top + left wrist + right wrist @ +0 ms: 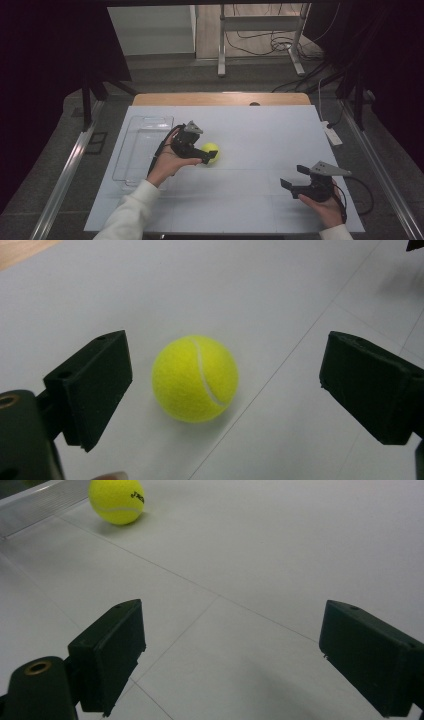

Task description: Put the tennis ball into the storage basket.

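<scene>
A yellow tennis ball [210, 152] rests on the white table sheet [250, 135], left of centre. My left gripper [205, 149] reaches it from the left, held in a hand with a white sleeve. In the left gripper view the ball [195, 377] lies between the tips of the two black jaws, with a gap on each side, and the left gripper [227, 360] is open. My right gripper [294, 176] stays at the front right, open over bare sheet. The right gripper [232, 645] has nothing between its jaws, and the ball [116, 500] sits far off at the upper left.
A clear plastic tray [142, 145] lies at the left of the sheet, just behind the left hand; its rim [35, 505] runs beside the ball in the right gripper view. The wooden table edge [220, 98] shows at the back. Cables trail from both grippers.
</scene>
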Demonstrator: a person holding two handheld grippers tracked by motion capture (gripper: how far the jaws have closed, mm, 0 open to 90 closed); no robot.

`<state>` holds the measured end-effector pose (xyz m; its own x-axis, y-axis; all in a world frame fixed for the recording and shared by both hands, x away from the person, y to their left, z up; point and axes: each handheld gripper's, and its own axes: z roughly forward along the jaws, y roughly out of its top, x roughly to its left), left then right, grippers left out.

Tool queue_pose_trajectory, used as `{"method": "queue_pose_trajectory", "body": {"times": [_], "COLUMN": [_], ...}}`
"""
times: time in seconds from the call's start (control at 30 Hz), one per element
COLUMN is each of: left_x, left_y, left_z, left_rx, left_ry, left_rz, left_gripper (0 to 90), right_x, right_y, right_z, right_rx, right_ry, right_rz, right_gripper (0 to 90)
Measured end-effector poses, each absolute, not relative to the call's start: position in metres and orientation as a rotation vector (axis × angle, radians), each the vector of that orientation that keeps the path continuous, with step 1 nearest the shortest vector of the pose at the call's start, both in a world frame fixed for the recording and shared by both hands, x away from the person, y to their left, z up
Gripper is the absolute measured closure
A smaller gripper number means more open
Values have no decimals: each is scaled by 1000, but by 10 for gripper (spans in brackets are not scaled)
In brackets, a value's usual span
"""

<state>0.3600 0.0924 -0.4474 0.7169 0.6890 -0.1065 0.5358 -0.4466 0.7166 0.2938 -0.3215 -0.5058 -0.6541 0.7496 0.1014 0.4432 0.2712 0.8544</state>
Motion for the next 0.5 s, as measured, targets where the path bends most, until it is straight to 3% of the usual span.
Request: {"method": "queue_pose_trajectory", "body": {"times": [0.5], "left_x": [372], "left_y": [84], "left_z": [-450], "left_rx": [2190], "left_ry": [930], "left_rz": [236], "left_gripper": [57], "right_x": [294], "right_y": [-322], "right_z": [-506], "right_rx": [1091], "right_ry": [2228], "right_rz": [1332], "right_gripper": [113]}}
